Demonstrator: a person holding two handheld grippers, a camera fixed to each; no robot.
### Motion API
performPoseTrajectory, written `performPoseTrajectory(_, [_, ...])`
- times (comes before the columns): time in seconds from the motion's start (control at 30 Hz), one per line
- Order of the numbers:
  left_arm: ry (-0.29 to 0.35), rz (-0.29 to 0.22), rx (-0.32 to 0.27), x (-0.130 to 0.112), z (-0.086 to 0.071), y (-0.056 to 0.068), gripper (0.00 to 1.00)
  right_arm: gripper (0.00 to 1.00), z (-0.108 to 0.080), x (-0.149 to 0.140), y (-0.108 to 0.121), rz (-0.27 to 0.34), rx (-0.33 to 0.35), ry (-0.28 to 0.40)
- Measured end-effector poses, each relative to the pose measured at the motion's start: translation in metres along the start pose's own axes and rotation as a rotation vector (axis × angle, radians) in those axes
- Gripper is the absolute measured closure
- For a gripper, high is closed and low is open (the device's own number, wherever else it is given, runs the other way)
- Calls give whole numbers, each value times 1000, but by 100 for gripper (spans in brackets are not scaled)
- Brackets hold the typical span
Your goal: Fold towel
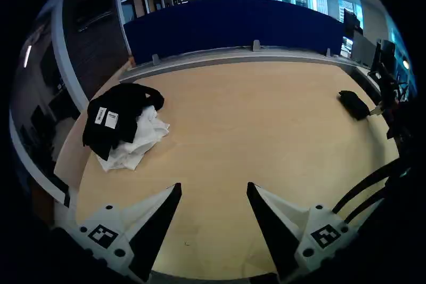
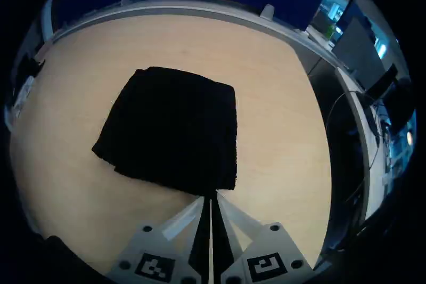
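Towel (image 2: 170, 129), black and folded, is lying on the worktop (image 2: 271, 97) just ahead of the right tongs (image 2: 211, 197), which are pressing together, while the left tongs (image 1: 213, 185) are hanging apart.

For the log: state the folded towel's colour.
Folded towel: black, best in the right gripper view.

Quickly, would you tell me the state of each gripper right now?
Left gripper: open, holding nothing.
Right gripper: closed at near edge of black towel; grip cannot be told.
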State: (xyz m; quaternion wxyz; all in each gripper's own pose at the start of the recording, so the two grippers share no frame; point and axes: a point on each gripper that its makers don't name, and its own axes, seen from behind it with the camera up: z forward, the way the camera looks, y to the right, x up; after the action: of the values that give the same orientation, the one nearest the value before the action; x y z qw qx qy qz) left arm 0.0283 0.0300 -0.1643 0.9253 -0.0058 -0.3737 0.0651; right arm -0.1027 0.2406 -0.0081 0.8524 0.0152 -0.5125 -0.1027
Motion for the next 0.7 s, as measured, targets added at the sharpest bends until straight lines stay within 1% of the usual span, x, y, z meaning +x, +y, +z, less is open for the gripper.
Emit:
performPoseTrajectory(0.27, [1, 5, -2, 1, 0, 2, 9, 97, 0, 1, 3, 15, -6, 15])
performPoseTrajectory(0.33, [1, 5, -2, 1, 1, 3, 9, 95, 0, 1, 4, 17, -7, 15])
performPoseTrajectory(0.4, [1, 6, -1, 0, 1, 3, 9, 90, 0, -1, 5, 18, -9, 14])
performPoseTrajectory(0.47, [1, 7, -1, 0, 2, 4, 9, 82, 0, -2, 7, 18, -17, 12])
performPoseTrajectory(0.53, [0, 8, -1, 1, 2, 4, 9, 65, 0, -4, 9, 17, -25, 7])
performPoseTrajectory(0.6, [0, 10, -1, 1, 3, 4, 9, 54, 0, -6, 11, 16, -32, 4])
performPoseTrajectory(0.7, [1, 12, -2, 3, 3, 5, 9, 39, 0, -7, 11, 13, -36, 7])
